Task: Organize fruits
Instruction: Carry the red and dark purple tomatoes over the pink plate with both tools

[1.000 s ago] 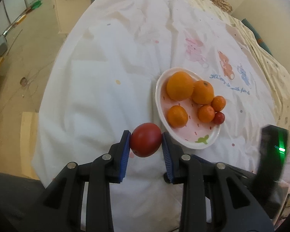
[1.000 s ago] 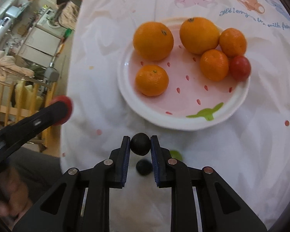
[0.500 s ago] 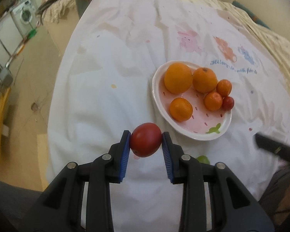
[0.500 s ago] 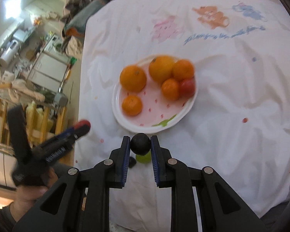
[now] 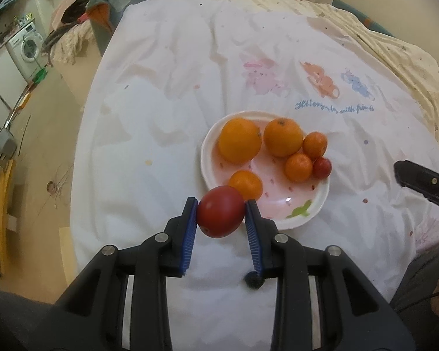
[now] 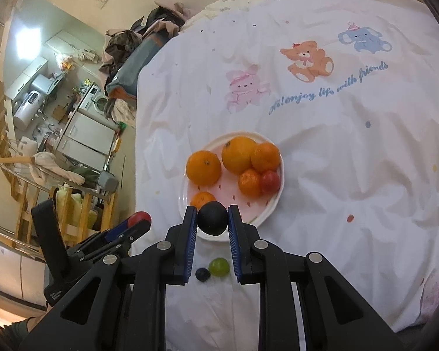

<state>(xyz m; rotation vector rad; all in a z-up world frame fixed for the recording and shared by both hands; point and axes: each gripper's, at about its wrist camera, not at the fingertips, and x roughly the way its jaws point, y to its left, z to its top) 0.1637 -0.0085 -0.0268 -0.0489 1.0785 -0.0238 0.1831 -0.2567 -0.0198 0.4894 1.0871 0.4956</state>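
Both grippers loaded, heading for the plate [image 5: 322,201]
Left gripper [image 5: 221,212] fingers clamp the tomato [image 5: 221,211], right gripper [image 6: 212,218] fingers clamp a dark grape [image 6: 212,218], above the bed's near edge; next, lower and release among the oranges [image 5: 239,140].

Lived-in home, washing machine [image 5: 29,45], clothes pile [image 6: 149,33], cartoon bedsheet [image 6: 336,134]

- White sheet [image 6: 336,152] spread over the surface, printed with a pink bunny [image 6: 244,87], an orange bear [image 6: 305,60], a blue elephant [image 6: 361,39] and blue script.
- Yellowish patterned bedding [image 5: 395,55] along the far edge.
- Heap of clothes [image 5: 108,3] at the far left corner.
- Washing machine [image 5: 26,45] off to the left, on the floor.
- Wooden rack [image 6: 70,213] below the sheet's left edge.
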